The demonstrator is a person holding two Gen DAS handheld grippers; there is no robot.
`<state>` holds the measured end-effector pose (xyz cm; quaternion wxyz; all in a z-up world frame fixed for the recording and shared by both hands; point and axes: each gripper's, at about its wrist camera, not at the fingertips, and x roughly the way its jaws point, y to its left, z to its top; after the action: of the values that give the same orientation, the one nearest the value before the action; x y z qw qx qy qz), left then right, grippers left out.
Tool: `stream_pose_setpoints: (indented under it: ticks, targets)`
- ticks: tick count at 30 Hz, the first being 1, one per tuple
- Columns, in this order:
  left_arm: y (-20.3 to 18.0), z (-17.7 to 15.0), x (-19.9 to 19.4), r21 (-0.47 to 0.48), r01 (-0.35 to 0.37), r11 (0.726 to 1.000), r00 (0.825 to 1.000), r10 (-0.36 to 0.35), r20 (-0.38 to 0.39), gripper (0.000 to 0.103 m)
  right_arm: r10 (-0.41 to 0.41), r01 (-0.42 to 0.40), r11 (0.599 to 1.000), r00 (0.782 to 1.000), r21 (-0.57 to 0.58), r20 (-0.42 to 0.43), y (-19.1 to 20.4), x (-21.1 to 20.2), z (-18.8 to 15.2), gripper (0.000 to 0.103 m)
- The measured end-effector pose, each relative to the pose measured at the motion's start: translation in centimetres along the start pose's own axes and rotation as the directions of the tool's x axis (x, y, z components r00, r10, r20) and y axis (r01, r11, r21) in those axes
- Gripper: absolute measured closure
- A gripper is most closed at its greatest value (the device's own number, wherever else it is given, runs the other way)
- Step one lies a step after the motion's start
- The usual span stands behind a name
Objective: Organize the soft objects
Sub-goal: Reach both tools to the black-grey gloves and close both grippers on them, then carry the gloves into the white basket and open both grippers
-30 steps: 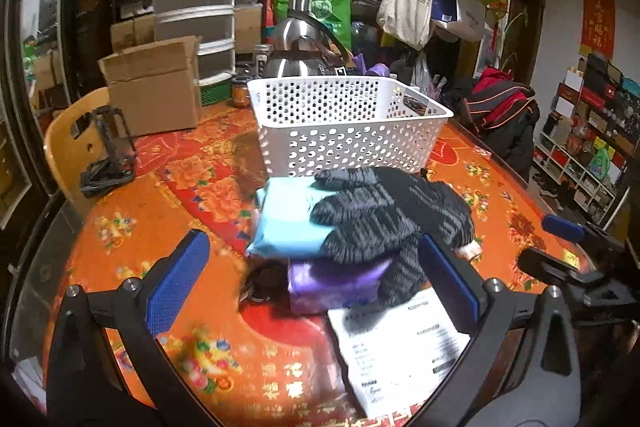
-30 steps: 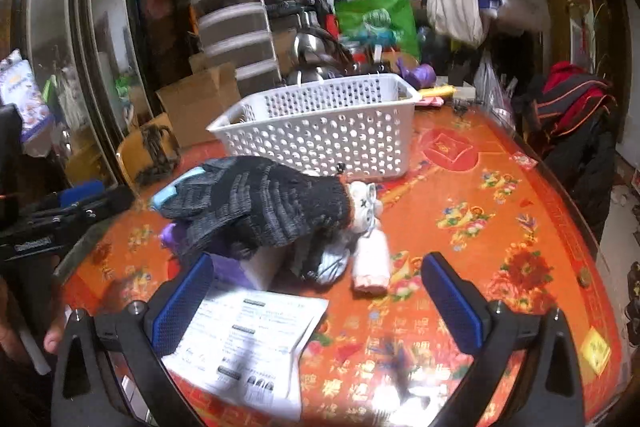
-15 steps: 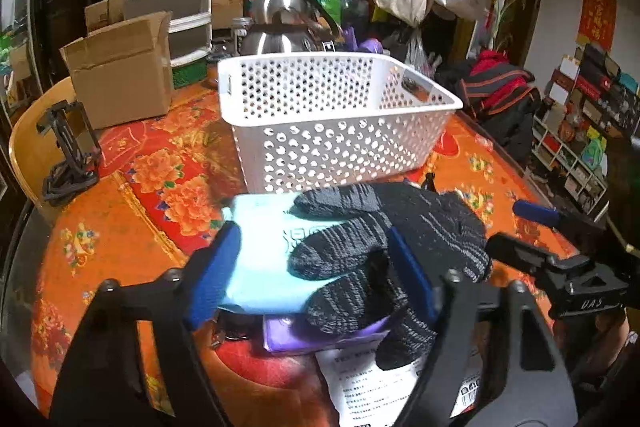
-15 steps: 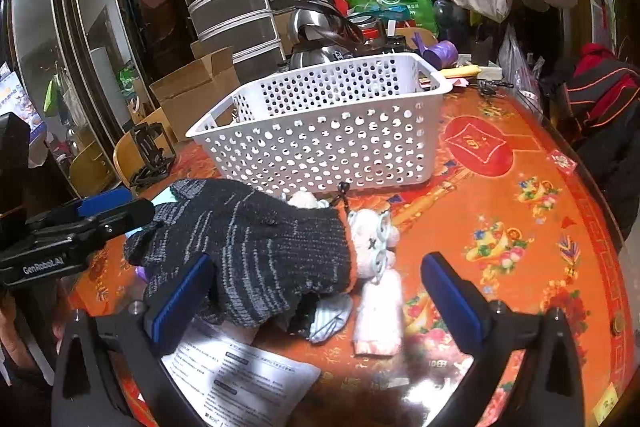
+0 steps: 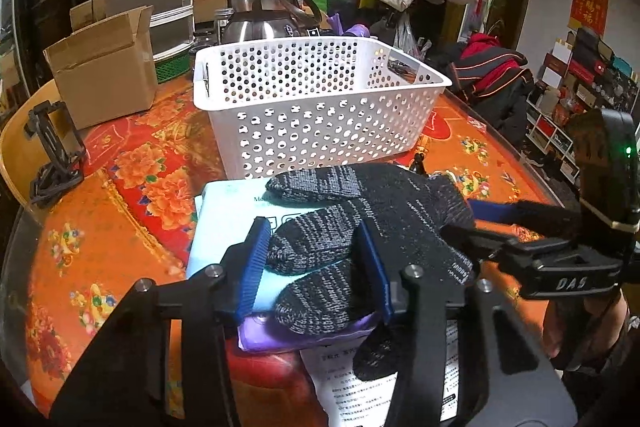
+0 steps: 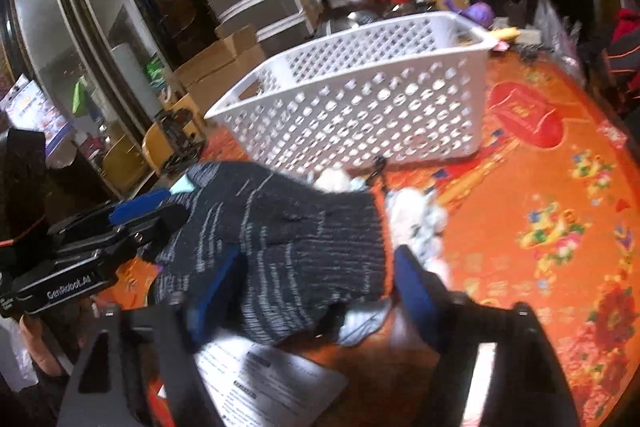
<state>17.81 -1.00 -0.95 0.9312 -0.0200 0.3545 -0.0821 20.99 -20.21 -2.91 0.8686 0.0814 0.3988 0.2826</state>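
With the left gripper [image 5: 316,263] clenched on the black knit glove's [image 5: 360,219] fingers and the right gripper [image 6: 316,283] bracketing its cuff, grasp unclear, uneven lifting could drag the light-blue packet [image 5: 224,215] beneath.

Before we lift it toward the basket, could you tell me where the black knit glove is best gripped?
I would grip the black knit glove at its cuff end, coming in level from the near table edge. The cuff is one thick band, while the glove fingers splay loosely over the light blue pack and would flop.

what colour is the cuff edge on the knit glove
Orange trim on the black-and-grey knit glove, seen best in the right wrist view, at the cuff end.
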Motion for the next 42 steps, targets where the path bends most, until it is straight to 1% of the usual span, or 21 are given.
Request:
stream_pose_setpoints:
  ticks: [1,3,5,6,8,9,12,14,17,22,28,30,33,36,39,42]
  targets:
    - [0.0,-0.1,0.1,0.002,0.002,1.000,1.000,-0.002,0.000,0.061,0.005,-0.005,1.000,1.000,-0.007,-0.013,0.2,0.3,-0.2,0.037]
    - [0.0,-0.2,0.0,0.002,0.005,1.000,1.000,-0.005,0.005,0.063,-0.008,0.008,1.000,1.000,-0.018,-0.018,0.5,0.5,-0.3,0.062]
    - [-0.2,-0.4,-0.1,0.006,0.021,1.000,1.000,-0.021,0.010,0.072,-0.027,0.026,0.999,0.999,-0.019,-0.022,0.4,0.5,-0.4,0.069]
    - [-0.3,-0.4,-0.2,0.011,0.029,1.000,0.999,-0.030,0.014,0.074,-0.028,0.027,0.999,0.999,-0.024,-0.022,0.4,0.5,-0.5,0.072]
    - [-0.8,-0.6,-0.5,0.023,0.032,0.999,0.999,-0.033,0.022,0.083,-0.037,0.037,0.999,0.999,-0.031,-0.010,0.5,0.2,-0.8,0.075]
    - [-1.1,-0.7,-0.7,0.040,0.023,0.999,0.999,-0.024,0.033,0.085,-0.049,0.049,0.998,0.999,-0.040,-0.001,0.7,0.0,-0.9,0.076]
    - [-1.4,-0.8,-1.3,0.060,0.011,0.998,0.998,-0.015,0.057,0.087,-0.119,0.124,0.988,0.991,-0.088,0.052,1.8,-1.2,-1.2,0.079]
    - [-1.3,-0.8,-1.9,0.054,0.014,0.998,0.997,-0.019,0.079,0.088,-0.137,0.145,0.984,0.987,-0.108,0.078,2.4,-2.0,-1.2,0.081]
    - [-1.1,-0.7,-2.8,0.050,0.019,0.999,0.995,-0.024,0.101,0.088,-0.135,0.148,0.982,0.985,-0.115,0.109,3.0,-3.2,-1.0,0.084]
    - [-0.9,-0.2,-4.0,0.055,0.023,0.998,0.991,-0.030,0.131,0.088,-0.126,0.145,0.981,0.981,-0.126,0.147,3.9,-4.9,-0.5,0.085]
    - [-0.5,1.8,-5.8,0.057,0.034,0.998,0.986,-0.043,0.161,0.088,-0.123,0.151,0.976,0.977,-0.155,0.177,5.4,-6.5,0.7,0.087]
    - [-0.6,3.1,-6.7,0.067,0.032,0.997,0.983,-0.044,0.179,0.088,-0.128,0.160,0.973,0.973,-0.167,0.190,6.0,-7.0,1.4,0.087]
    - [-0.7,5.4,-7.7,0.078,0.030,0.997,0.980,-0.044,0.195,0.088,-0.132,0.171,0.969,0.969,-0.180,0.211,6.7,-7.7,3.4,0.087]
    - [-0.4,8.8,-8.0,0.071,0.035,0.997,0.978,-0.049,0.203,0.088,-0.141,0.185,0.965,0.963,-0.186,0.228,7.1,-8.2,5.8,0.087]
    - [0.0,12.5,-6.9,0.067,0.028,0.997,0.981,-0.041,0.188,0.088,-0.167,0.216,0.957,0.955,-0.192,0.244,7.2,-8.1,8.9,0.087]
    - [0.9,16.3,-4.7,0.053,0.036,0.998,0.986,-0.044,0.164,0.088,-0.189,0.236,0.953,0.954,-0.191,0.232,6.9,-6.9,12.6,0.087]
